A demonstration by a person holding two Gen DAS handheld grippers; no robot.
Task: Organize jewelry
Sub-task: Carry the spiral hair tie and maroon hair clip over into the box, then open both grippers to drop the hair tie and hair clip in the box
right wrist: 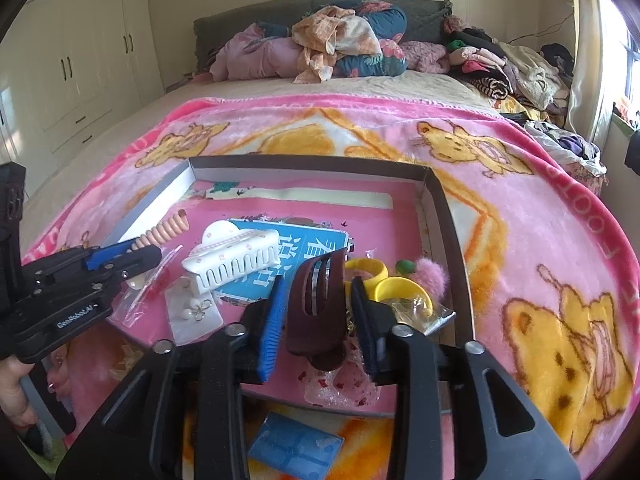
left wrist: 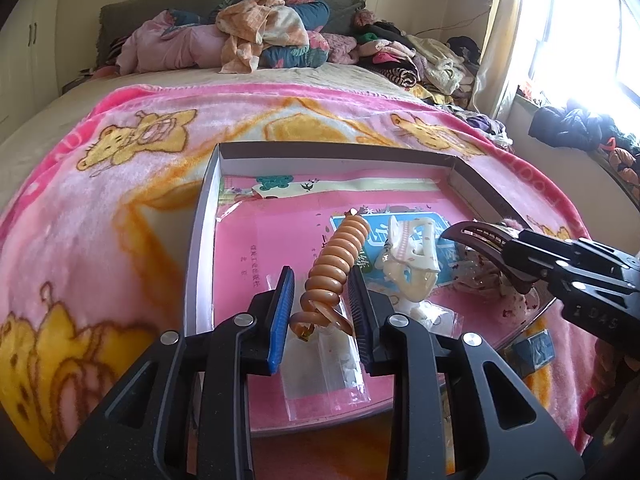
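Nearest the lens in the left wrist view, the left tool [left wrist: 322,308] is sitting low in the frame with its pads either side of a tan spiral hair coil [left wrist: 334,270]; the right pad is touching the coil while a gap is showing on the left, so the jaws are standing slightly parted rather than clamped. In the right wrist view the right tool [right wrist: 316,312] is straddling a dark maroon hair claw [right wrist: 316,308], which is standing upright between the pads with daylight on both sides (not pinched). The left tool's body, at the left edge of that view, is carrying white lettering reading "GenRobot.AI".

Both pieces are lying inside a shallow grey-walled box lid [right wrist: 440,216] lined in pink, which is resting on a pink blanket [right wrist: 540,240] with yellow bear figures. Just beyond the tools a white toothed hair claw [right wrist: 232,258] with small pink dots is lying on a blue printed card [right wrist: 304,244] bearing large white Chinese characters I cannot read with confidence. Right of the maroon claw, yellow ring bangles [right wrist: 384,280] and a fluffy pink pompom [right wrist: 434,276] are crowding together. A clear bag of small pearl earrings [right wrist: 196,308] is lying at lower left.

Farthest off, piled clothes [right wrist: 340,44] are heaped along the bed's head, at the upper middle of the frame.
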